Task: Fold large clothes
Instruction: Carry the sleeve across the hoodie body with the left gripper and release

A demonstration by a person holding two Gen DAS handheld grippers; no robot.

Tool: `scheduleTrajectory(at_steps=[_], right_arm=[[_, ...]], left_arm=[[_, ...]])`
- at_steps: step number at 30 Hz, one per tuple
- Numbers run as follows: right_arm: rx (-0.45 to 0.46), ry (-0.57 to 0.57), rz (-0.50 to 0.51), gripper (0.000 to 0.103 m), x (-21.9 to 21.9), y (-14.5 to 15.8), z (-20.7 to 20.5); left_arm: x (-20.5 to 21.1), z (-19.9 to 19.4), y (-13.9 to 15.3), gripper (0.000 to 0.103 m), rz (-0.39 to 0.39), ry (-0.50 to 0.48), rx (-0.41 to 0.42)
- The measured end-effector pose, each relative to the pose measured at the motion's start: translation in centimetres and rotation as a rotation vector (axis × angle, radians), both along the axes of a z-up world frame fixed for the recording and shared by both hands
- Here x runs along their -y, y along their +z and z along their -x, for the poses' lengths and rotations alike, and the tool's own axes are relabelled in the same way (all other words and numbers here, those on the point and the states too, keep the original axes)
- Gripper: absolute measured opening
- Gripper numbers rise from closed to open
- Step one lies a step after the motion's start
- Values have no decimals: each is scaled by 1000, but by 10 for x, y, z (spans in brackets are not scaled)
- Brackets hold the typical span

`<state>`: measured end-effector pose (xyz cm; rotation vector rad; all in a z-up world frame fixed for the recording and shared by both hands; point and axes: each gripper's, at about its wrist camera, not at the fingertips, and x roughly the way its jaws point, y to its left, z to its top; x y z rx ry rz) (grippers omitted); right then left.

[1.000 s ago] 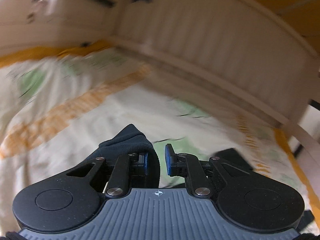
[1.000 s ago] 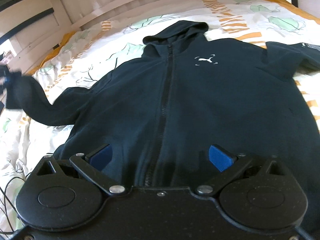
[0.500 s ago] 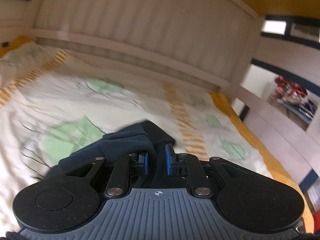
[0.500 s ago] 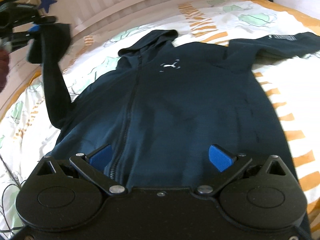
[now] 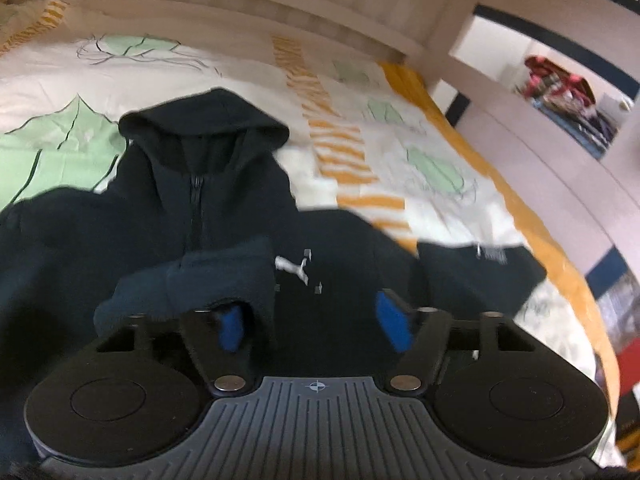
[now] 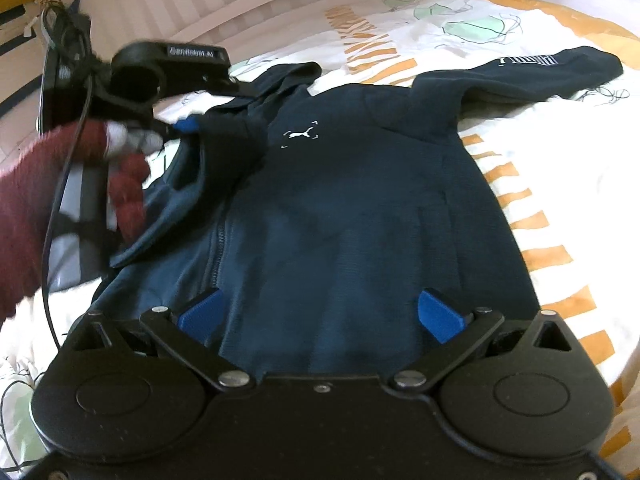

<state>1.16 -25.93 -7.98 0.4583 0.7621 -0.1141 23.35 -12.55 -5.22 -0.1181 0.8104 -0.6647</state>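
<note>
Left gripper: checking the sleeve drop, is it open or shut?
Open: left gripper has its blue pads apart, with the sleeve cuff draped over one finger.

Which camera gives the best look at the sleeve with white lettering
The right wrist view: the lettered sleeve lies stretched out flat on the bedsheet, lettering visible. The left wrist view catches it blurred.

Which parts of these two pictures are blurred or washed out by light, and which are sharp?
Left wrist view: the dark hoodie and bedsheet are softly blurred, while the left gripper body is sharp. Right wrist view: the gloved hand is smeared, the sheet at right is overexposed white, and the chest logo is crisp.
</note>
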Motion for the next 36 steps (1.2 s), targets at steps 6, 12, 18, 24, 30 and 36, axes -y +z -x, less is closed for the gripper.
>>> scheduleTrajectory(at_steps=[6, 12, 18, 24, 30, 36], right_arm=[[-11, 6, 12, 102, -3, -2, -4], [-16, 17, 20, 102, -6, 0, -6], [-25, 29, 29, 102, -9, 0, -8], [-35, 45, 36, 102, -15, 1, -11], [-37, 67, 54, 102, -19, 2, -16], [-45, 81, 80, 102, -25, 2, -26]], left_arm=[[-14, 32, -15, 82, -91, -42, 78], [-34, 53, -20, 87, -121, -84, 117], [-68, 55, -19, 87, -173, -1, 211], [-124, 20, -30, 87, -162, 236, 140], [-186, 1, -58, 86, -125, 460, -25], [-187, 2, -56, 87, -140, 443, -11]])
